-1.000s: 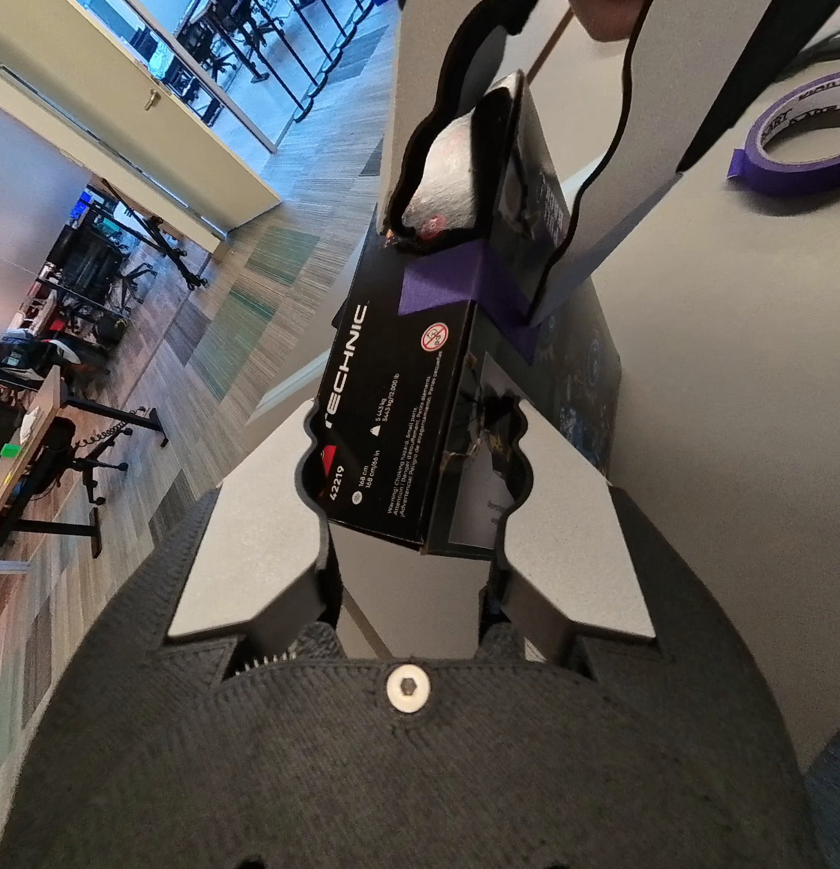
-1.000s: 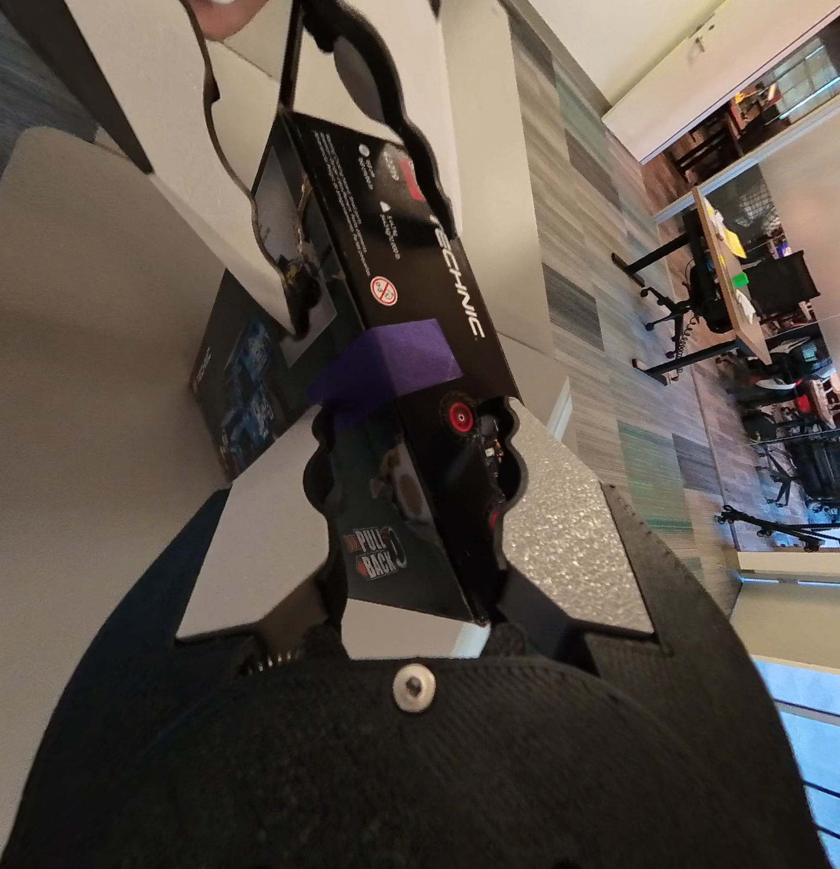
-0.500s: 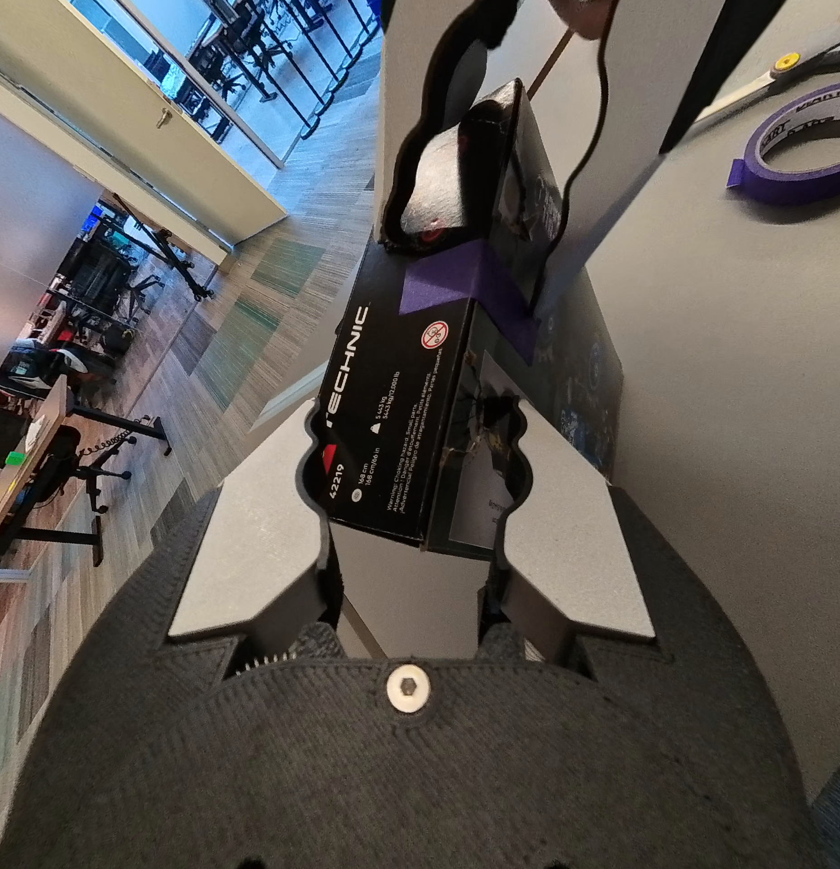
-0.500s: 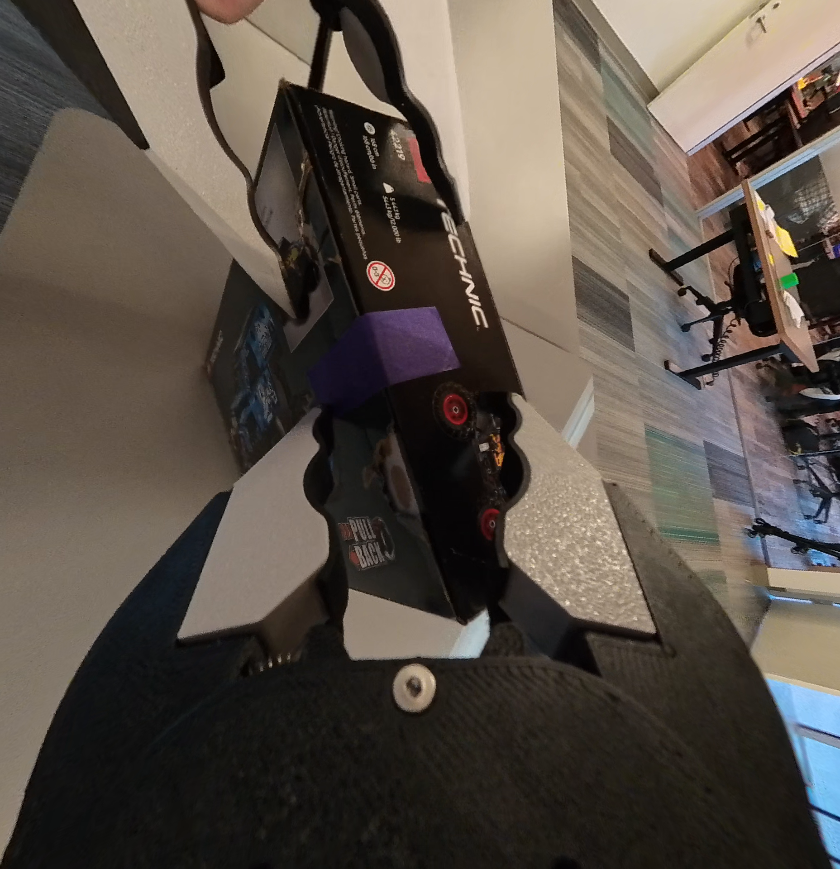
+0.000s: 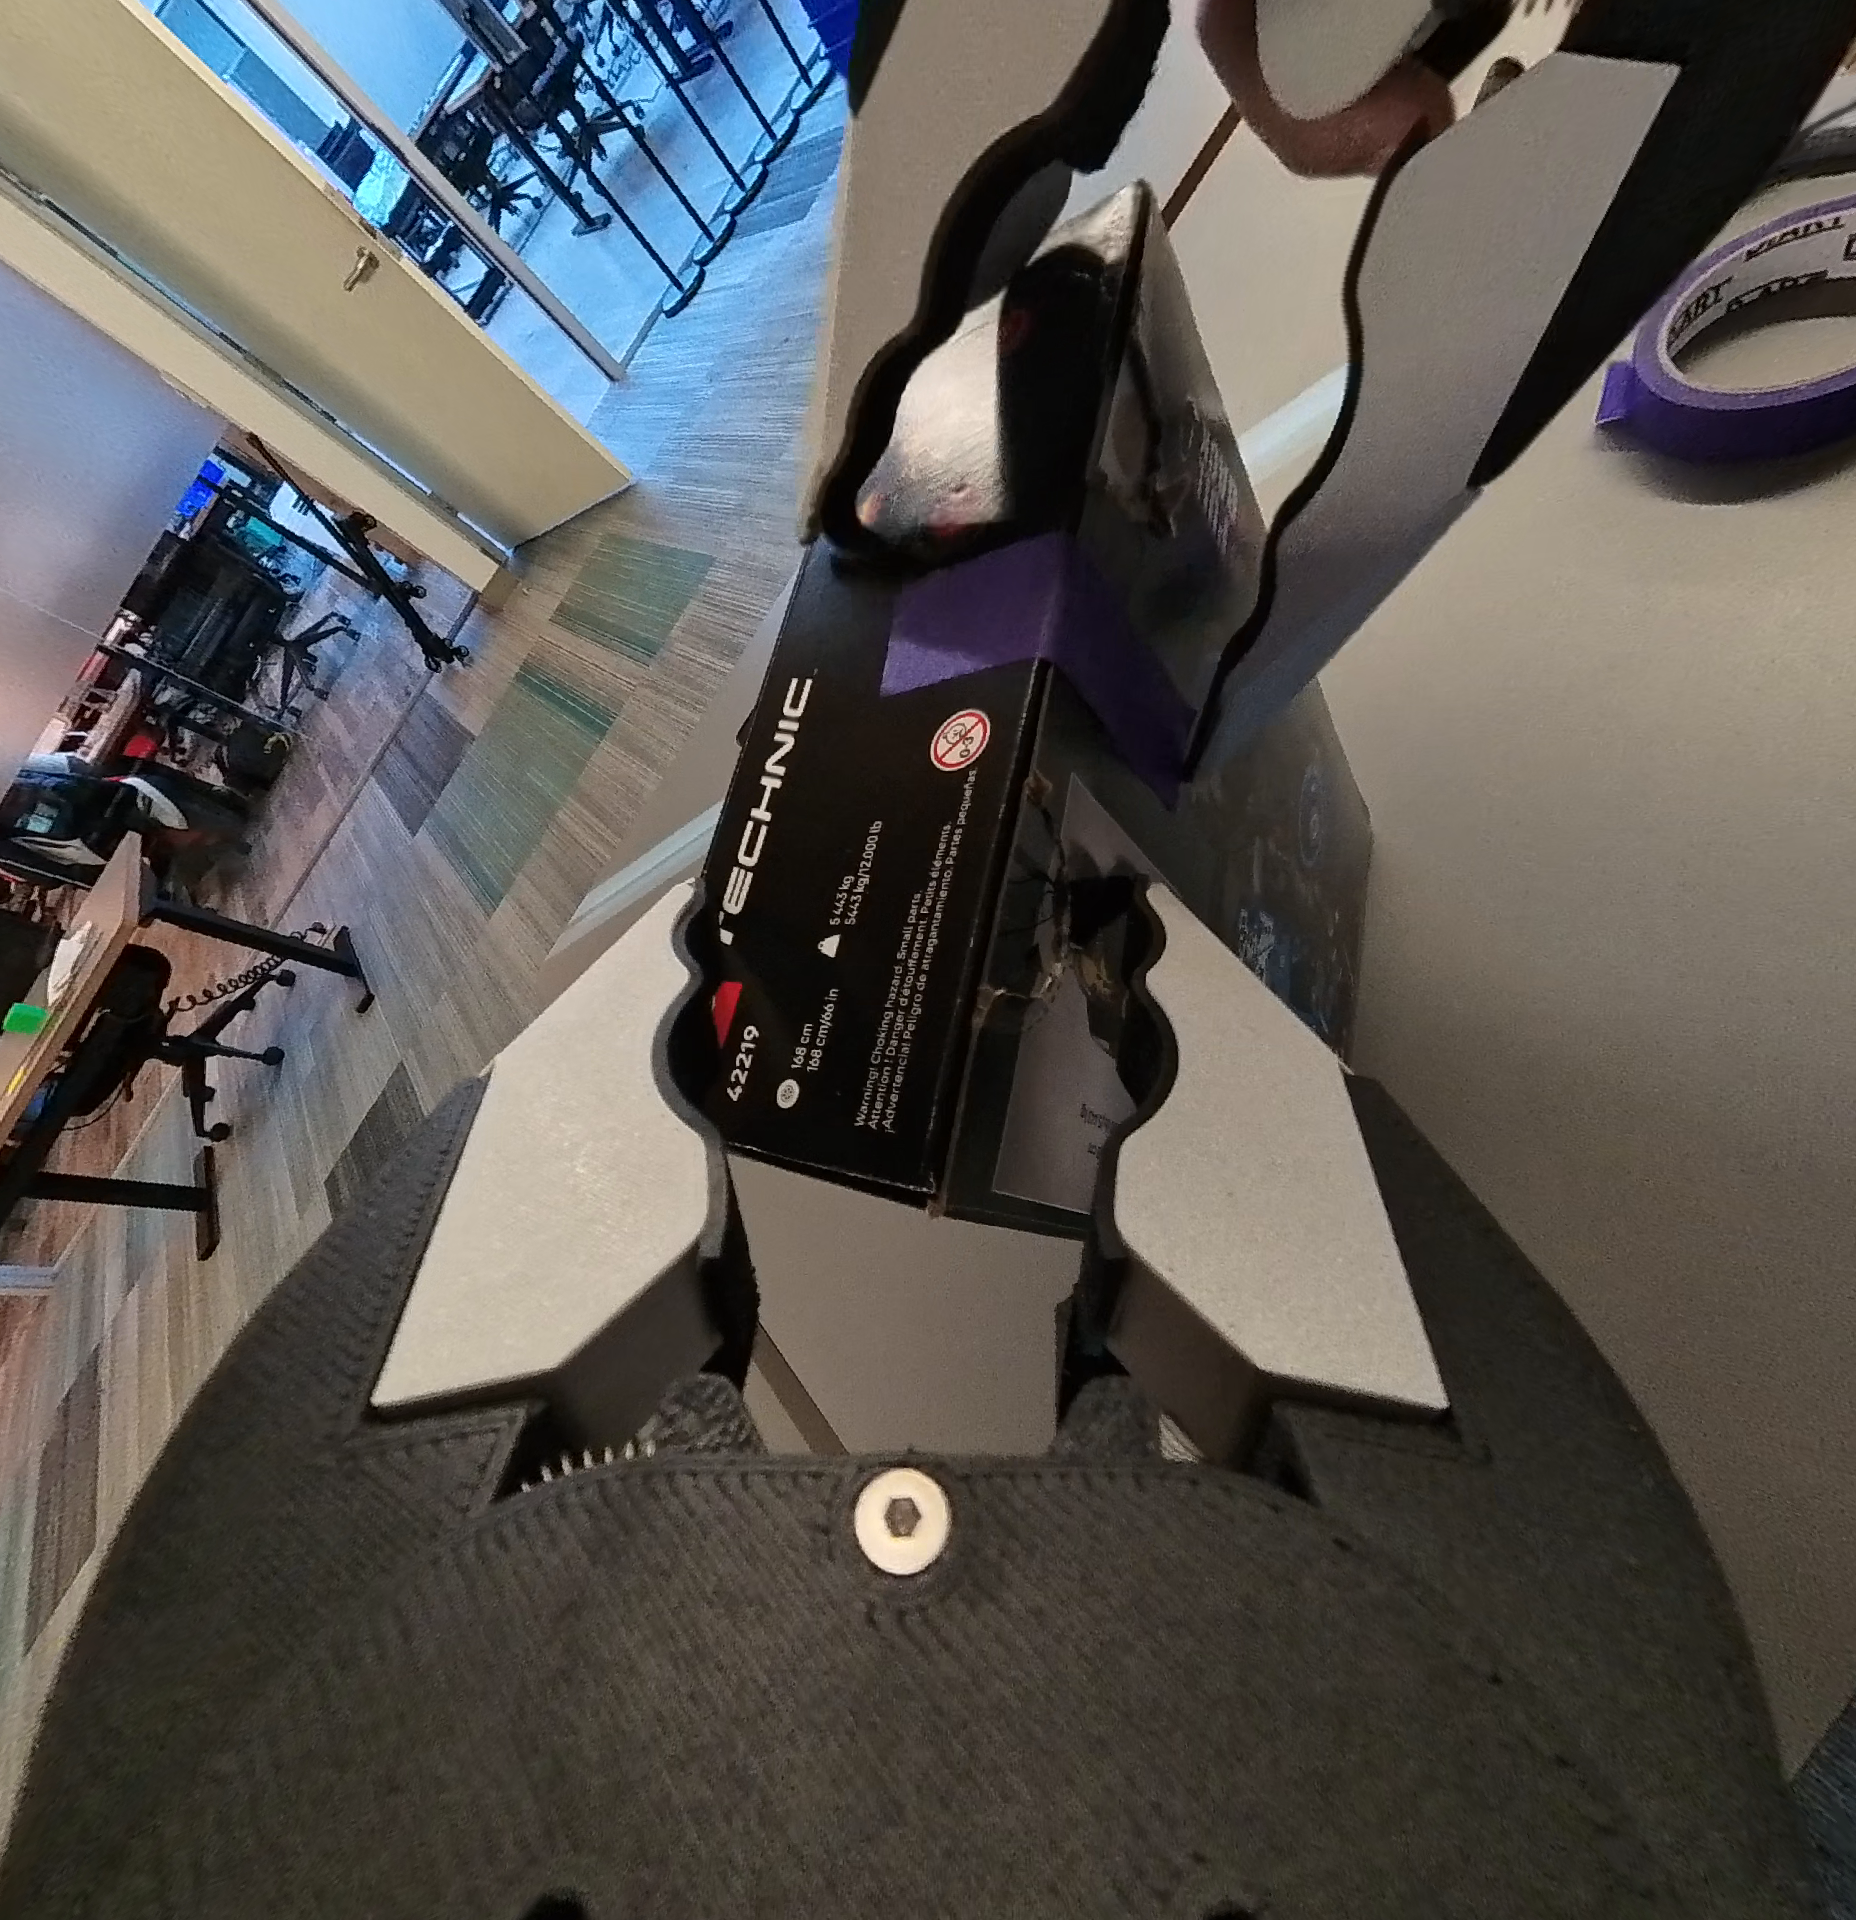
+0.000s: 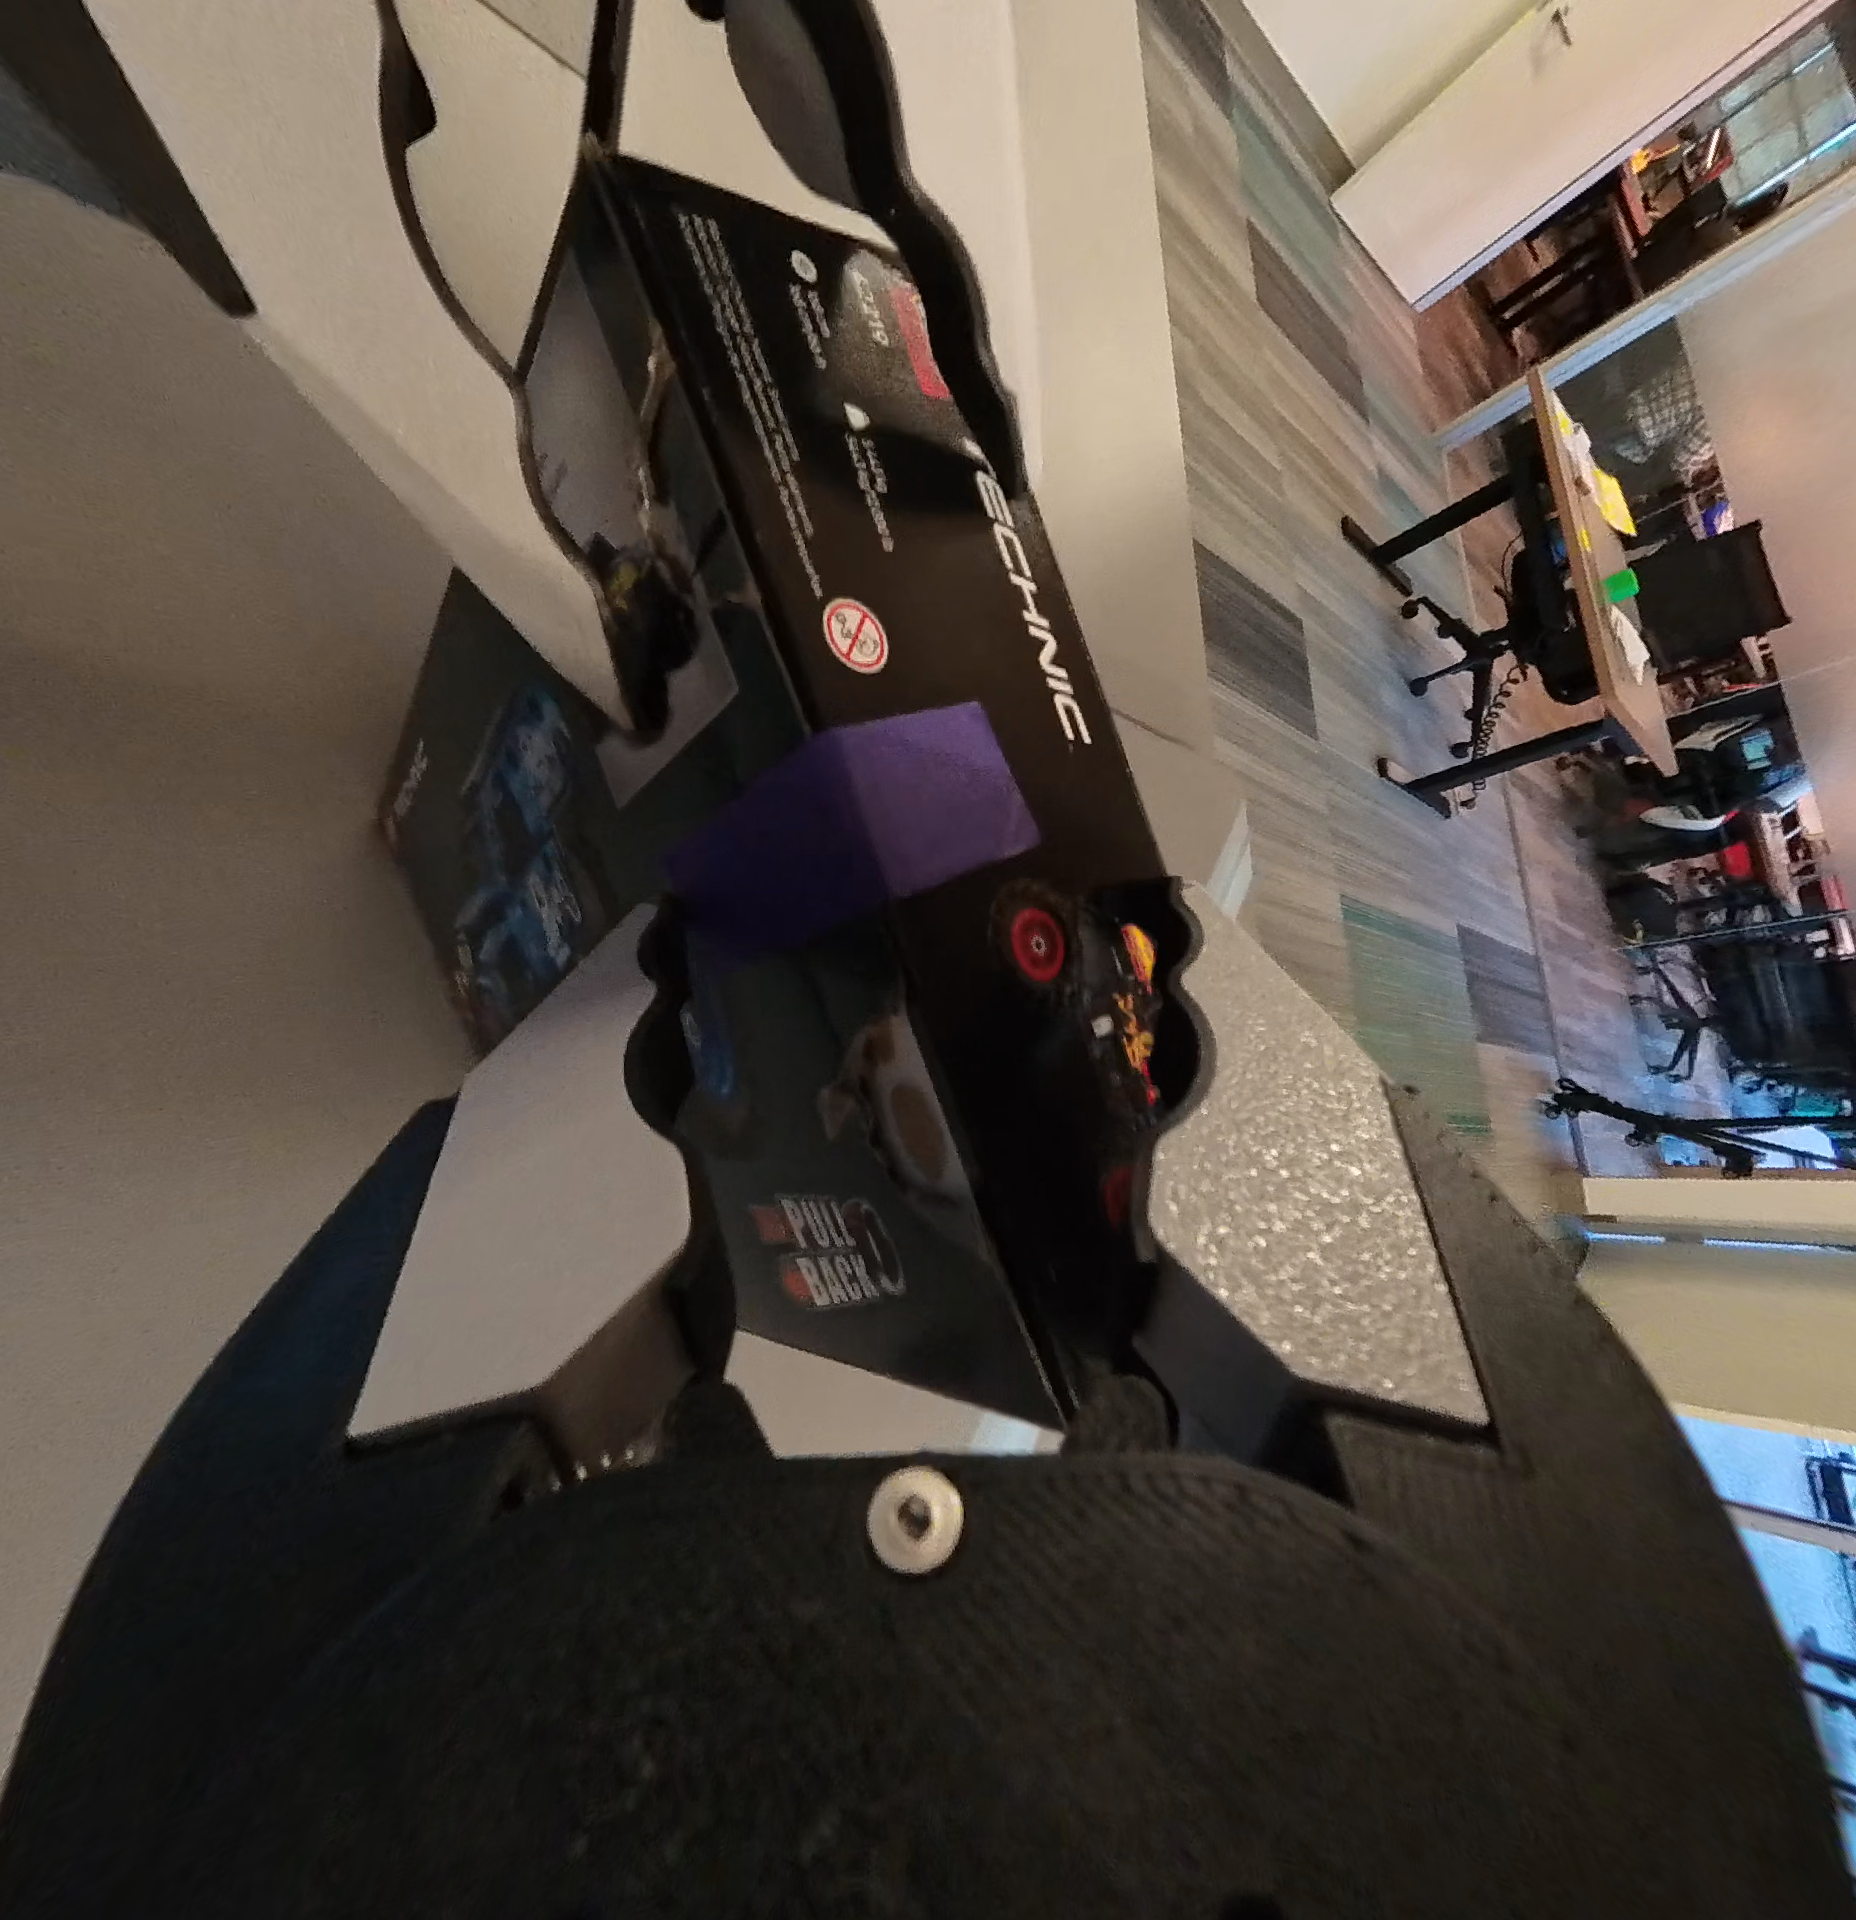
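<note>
Left tongs and right tongs pinch a taped black box beside purple tape roll.

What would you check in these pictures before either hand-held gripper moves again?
1. Left hand-held gripper shut on its end of the black box: ok.
2. Right hand-held gripper shut on the opposite end: ok.
3. Purple tape strip lying flat across the box edge: ok.
4. Box clear of the grey table: ok, it appears lifted, with a second dark box lying below it.
5. Purple tape roll apart from both grippers: ok.
6. How firmly the fingers grip: cannot tell.
</note>
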